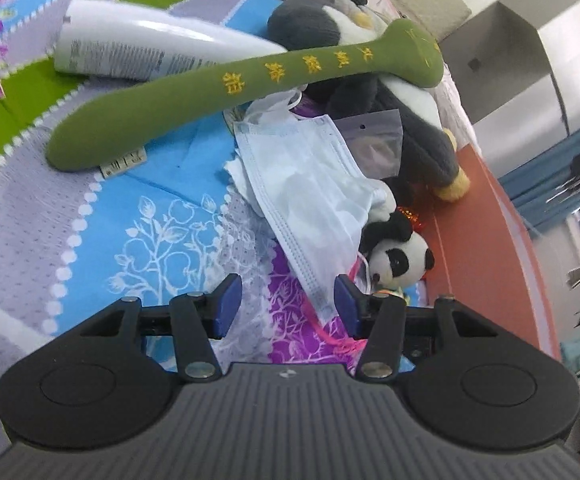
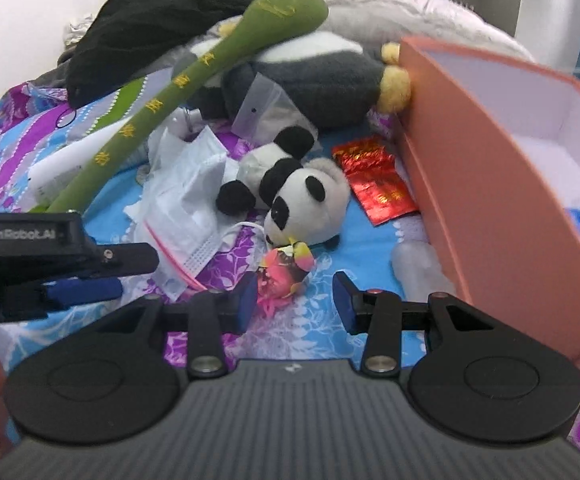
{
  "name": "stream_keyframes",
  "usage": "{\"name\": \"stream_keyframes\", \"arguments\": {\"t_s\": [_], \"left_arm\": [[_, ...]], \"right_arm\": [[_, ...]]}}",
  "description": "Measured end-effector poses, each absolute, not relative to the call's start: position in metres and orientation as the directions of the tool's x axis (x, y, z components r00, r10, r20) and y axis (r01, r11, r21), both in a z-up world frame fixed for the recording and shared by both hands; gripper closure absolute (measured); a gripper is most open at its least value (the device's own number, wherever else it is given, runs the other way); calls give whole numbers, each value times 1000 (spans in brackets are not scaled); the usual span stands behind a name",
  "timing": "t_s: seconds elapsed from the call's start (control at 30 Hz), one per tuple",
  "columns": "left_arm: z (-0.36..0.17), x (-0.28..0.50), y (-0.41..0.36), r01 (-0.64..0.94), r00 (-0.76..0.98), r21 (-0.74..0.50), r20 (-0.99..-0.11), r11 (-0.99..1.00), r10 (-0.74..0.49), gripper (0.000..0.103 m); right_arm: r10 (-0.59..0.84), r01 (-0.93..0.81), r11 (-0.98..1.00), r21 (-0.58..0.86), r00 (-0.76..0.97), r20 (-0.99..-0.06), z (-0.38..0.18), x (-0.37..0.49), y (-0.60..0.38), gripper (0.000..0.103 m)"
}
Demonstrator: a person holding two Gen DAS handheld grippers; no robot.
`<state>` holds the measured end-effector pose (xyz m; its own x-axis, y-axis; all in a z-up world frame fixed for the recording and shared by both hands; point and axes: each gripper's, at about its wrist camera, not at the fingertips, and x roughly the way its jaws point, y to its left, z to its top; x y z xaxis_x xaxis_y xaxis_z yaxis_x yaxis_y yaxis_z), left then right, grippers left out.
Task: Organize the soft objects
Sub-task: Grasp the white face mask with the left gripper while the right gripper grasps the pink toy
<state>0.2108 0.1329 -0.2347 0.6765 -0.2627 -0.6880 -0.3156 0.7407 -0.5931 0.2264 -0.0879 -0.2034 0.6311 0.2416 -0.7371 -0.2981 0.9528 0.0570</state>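
Observation:
On the patterned bedsheet [image 1: 70, 240] lies a heap of soft things. A long green plush stick [image 1: 230, 80] [image 2: 170, 96] with yellow characters leans across a big grey-and-white plush [image 1: 409, 136] [image 2: 313, 80]. A small panda plush [image 1: 399, 258] [image 2: 301, 204] lies beside a clear bag of face masks [image 1: 309, 188] [image 2: 194, 184]. My left gripper [image 1: 288, 304] [image 2: 130, 276] is open over the sheet, the bag's lower corner just ahead of its jaws. My right gripper [image 2: 295, 300] is open too, with a crumpled pink wrapper [image 2: 286, 272] by its left finger, not held.
An open pink box [image 2: 489, 160] [image 1: 489, 240] stands at the right. A red packet [image 2: 377, 180], a clear bottle [image 2: 417, 268], a white tube [image 1: 138, 48] and a small zip bag [image 1: 373, 140] lie around. A black garment [image 2: 150, 20] is piled at the back.

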Motion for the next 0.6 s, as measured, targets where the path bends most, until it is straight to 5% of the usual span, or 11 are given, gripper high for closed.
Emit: {"name": "stream_keyframes", "arguments": {"t_s": [0.2,0.37,0.6], "left_arm": [[-249,221,138,-322,680,-676,-652,663,-335,55],[-254,228,130,-300,670,-693,-642,655,-373,88],[-250,221,125,-265,713,-722,-593,639,-374,97]], "right_arm": [[278,-285,950,130,576,-768,-218,240,-86,59],[305,-312,939,142,572,-761,-218,240,-84,65],[319,-334,933,136,589,-743,-206,235,-88,65]]}}
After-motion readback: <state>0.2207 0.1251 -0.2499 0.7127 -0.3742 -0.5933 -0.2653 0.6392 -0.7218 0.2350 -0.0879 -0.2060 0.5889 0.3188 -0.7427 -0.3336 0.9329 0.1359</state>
